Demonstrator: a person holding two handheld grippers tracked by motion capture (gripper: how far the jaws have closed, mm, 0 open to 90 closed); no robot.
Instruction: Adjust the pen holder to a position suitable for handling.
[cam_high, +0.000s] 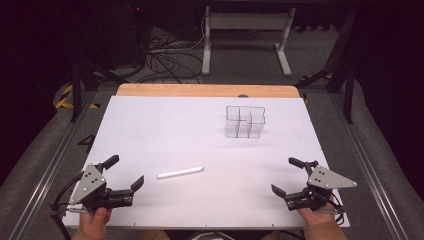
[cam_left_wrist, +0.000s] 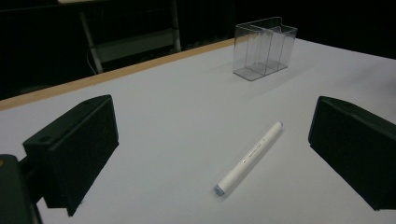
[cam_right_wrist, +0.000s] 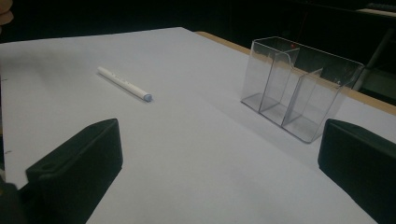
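A white marker pen (cam_high: 180, 172) lies flat on the white table sheet (cam_high: 165, 130), a little left of centre near the front. A clear plastic organiser (cam_high: 244, 121) with several compartments stands upright toward the back right. My left gripper (cam_high: 124, 172) rests open at the front left, just left of the pen, which lies between and beyond its jaws in the left gripper view (cam_left_wrist: 249, 157). At the front right my right gripper (cam_high: 289, 175) is open and holds nothing. The right gripper view has the pen (cam_right_wrist: 124, 84) at left and the organiser (cam_right_wrist: 299, 88) at right.
A wooden table edge (cam_high: 207, 90) runs along the back of the sheet. Behind it stand a white table frame (cam_high: 245, 37) and loose cables (cam_high: 165, 60) on the floor. Metal rails (cam_high: 45, 165) flank both sides of the table.
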